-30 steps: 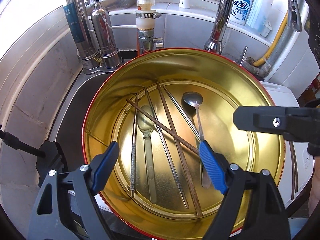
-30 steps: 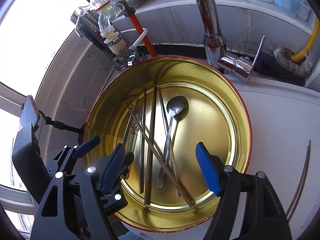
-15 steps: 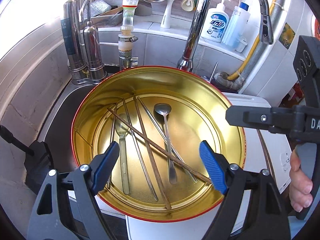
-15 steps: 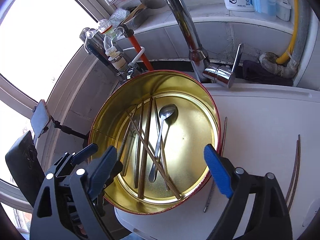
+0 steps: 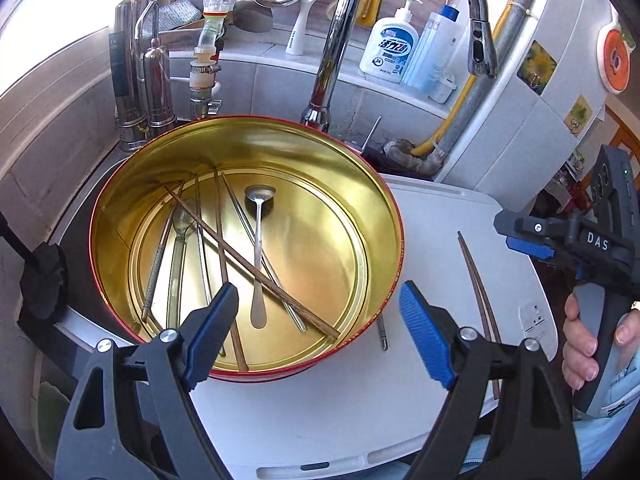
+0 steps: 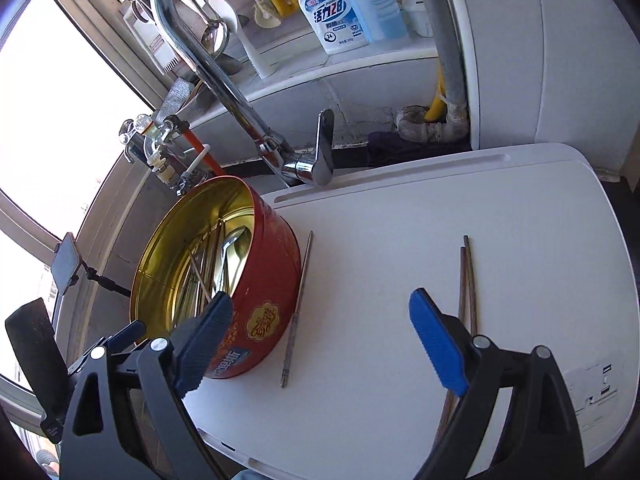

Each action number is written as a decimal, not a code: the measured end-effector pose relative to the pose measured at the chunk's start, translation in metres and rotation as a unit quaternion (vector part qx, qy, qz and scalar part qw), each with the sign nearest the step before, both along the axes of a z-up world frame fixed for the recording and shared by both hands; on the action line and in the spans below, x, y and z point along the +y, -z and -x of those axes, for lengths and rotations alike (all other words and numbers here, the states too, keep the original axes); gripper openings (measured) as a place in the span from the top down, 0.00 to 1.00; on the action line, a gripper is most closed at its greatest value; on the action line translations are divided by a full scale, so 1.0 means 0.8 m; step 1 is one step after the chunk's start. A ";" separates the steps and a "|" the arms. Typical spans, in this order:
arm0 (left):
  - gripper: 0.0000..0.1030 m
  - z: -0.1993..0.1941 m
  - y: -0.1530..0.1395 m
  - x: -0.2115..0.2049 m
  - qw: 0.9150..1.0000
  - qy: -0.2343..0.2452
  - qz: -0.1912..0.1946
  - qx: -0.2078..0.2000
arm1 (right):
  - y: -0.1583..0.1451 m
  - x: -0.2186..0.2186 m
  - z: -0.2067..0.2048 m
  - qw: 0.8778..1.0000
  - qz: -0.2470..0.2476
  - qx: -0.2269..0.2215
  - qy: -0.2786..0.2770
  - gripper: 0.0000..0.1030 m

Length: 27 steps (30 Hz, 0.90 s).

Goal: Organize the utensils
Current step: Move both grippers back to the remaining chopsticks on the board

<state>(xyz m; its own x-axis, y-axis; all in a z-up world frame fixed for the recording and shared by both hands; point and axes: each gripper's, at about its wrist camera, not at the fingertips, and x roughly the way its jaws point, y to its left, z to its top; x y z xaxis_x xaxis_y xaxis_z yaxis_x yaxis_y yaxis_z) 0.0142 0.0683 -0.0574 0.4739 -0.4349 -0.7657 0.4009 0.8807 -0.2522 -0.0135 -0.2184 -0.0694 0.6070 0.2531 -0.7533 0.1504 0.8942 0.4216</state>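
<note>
A round red tin (image 5: 120, 184) (image 6: 264, 264) with a gold inside stands at the left of a white board (image 5: 320, 420) (image 6: 480, 220). In it lie a metal spoon (image 5: 258, 256), a second spoon (image 5: 178, 256), wooden chopsticks (image 5: 256, 272) and metal chopsticks. On the board, a single metal chopstick (image 6: 298, 304) (image 5: 383, 336) lies just right of the tin and a brown wooden pair (image 6: 466, 280) (image 5: 478, 280) lies further right. My left gripper (image 5: 320, 332) is open and empty above the tin's near rim. My right gripper (image 6: 320, 340) is open and empty above the board.
A chrome tap (image 5: 340, 40) (image 6: 224, 88) arches over the back. Soap bottles (image 5: 390, 50) (image 6: 332, 20) and hanging ladles stand on the ledge behind. Steel water filters (image 5: 140, 80) stand back left. A black phone mount (image 6: 68, 264) stands left of the tin.
Both grippers have pulled back and up from over the tin. The right gripper has swung right, over the board, and the loose chopsticks on the board have come into view.
</note>
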 end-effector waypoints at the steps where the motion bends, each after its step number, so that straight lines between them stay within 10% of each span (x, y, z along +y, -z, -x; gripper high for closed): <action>1: 0.22 0.004 0.000 -0.005 1.000 0.002 -0.001 0.000 | 0.002 -0.008 0.004 1.000 -0.001 0.001 0.005 0.12; 19: 0.23 0.076 0.041 -0.130 0.990 0.099 -0.089 -0.055 | 0.054 -0.053 0.045 0.995 0.092 0.048 -0.005 0.12; 27: 0.48 0.069 0.094 -0.155 0.987 0.066 -0.141 -0.049 | 0.080 -0.053 0.058 0.984 0.159 0.080 -0.023 0.42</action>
<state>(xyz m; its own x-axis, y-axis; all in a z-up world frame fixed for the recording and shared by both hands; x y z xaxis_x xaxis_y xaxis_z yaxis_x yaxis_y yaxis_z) -0.0411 -0.0559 -0.1327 0.5054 -0.2738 -0.8183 0.5263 0.8493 0.0408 -0.0597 -0.2604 -0.1333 0.4678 0.0141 -0.8837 0.1482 0.9845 0.0942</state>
